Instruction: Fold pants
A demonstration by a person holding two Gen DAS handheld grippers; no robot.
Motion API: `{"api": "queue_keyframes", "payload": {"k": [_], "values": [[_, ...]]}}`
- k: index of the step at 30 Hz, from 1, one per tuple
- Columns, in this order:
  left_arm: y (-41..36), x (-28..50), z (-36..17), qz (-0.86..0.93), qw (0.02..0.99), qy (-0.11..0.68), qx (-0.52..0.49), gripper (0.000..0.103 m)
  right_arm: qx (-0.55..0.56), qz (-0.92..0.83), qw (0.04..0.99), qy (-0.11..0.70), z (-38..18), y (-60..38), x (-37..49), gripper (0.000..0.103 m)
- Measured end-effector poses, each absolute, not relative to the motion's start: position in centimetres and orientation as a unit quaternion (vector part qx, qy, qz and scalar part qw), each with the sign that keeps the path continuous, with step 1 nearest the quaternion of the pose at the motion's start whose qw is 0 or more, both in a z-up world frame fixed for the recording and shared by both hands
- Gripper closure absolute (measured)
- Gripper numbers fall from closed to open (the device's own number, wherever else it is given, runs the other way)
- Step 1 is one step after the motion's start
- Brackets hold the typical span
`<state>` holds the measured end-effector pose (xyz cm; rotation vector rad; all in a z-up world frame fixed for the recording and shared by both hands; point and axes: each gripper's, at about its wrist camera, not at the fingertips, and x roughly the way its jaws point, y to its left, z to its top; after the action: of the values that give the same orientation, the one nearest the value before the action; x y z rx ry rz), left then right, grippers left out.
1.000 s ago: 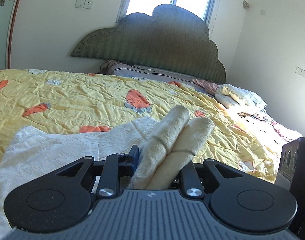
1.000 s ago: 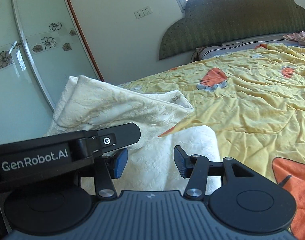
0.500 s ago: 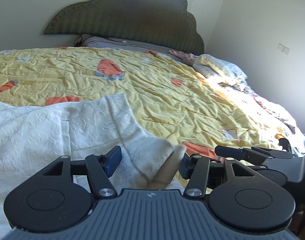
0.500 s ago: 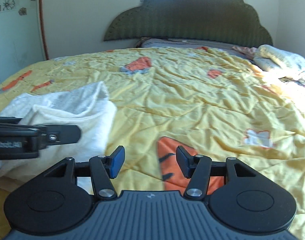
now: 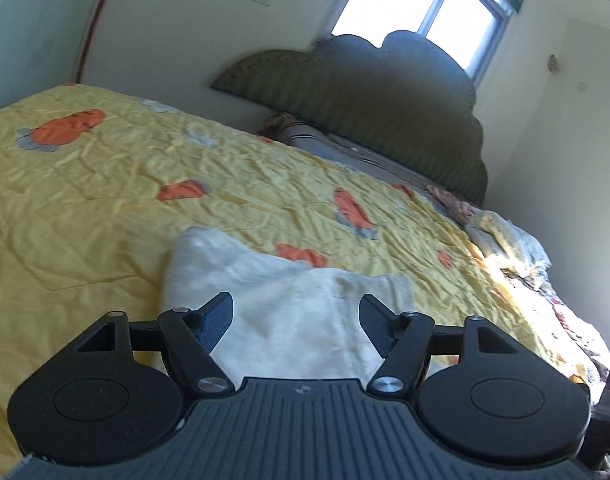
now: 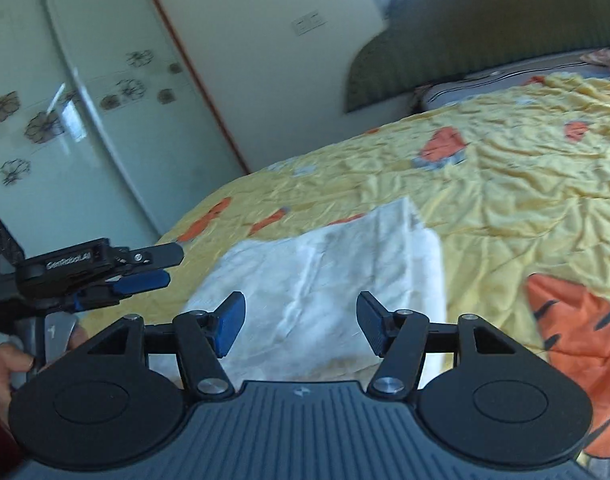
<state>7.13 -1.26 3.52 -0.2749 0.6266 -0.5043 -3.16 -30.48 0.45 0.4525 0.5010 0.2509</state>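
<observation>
— Cream pants [image 5: 305, 312] lie folded flat on the yellow bed [image 5: 105, 184] now; a second ago the left gripper [image 5: 295, 322] pinched both legs.

— And now?

— Released, jaws wide. The right gripper [image 6: 301, 326] gapes too, holding nothing. I'd judge that fold finished.

The only readable lettering stands on the left gripper [image 6: 145, 276], seen in the right wrist view to the left of the white pants [image 6: 329, 280]: a white brand mark on its black side plate, blurred, reading roughly "GenRobot.AI". Beside it, at the picture's edge, cut-off white letters cannot be read.
</observation>
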Motion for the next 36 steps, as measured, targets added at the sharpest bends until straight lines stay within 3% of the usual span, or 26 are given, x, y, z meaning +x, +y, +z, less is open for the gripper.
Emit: {"api": "queue_keyframes", "payload": {"k": [5,8,11,14,20,28,36], "values": [[1.4,7.2,1.8,-0.210,0.911,0.346,-0.075,0.031,0.156,0.078,0.934,0.312,-1.3,-28.9,-2.2,0.042],[1.2,6.3,0.3,-0.217,0.910,0.354,-0.018,0.031,0.158,0.077,0.938,0.299,-0.5,-28.9,-2.8,0.041],[-0.8,5.3,-1.0,-0.216,0.915,0.337,0.055,0.030,0.155,0.108,0.941,0.282,0.1,-28.5,-2.5,0.039],[-1.9,4.8,-0.8,-0.217,0.920,0.315,0.090,0.030,0.100,0.066,0.938,0.325,-1.2,-27.9,-1.2,0.039],[-0.1,7.8,0.4,-0.230,0.918,0.323,0.005,0.022,0.173,0.034,0.940,0.291,-1.2,-32.9,-0.8,0.038],[2.9,14.5,-2.9,-0.290,0.819,0.457,-0.191,0.022,0.299,0.113,0.885,0.340,-5.1,-37.7,4.0,0.036],[2.9,17.0,-4.8,-0.330,0.769,0.467,-0.287,0.022,0.370,0.181,0.846,0.338,-7.0,-38.6,7.9,0.036]]}}
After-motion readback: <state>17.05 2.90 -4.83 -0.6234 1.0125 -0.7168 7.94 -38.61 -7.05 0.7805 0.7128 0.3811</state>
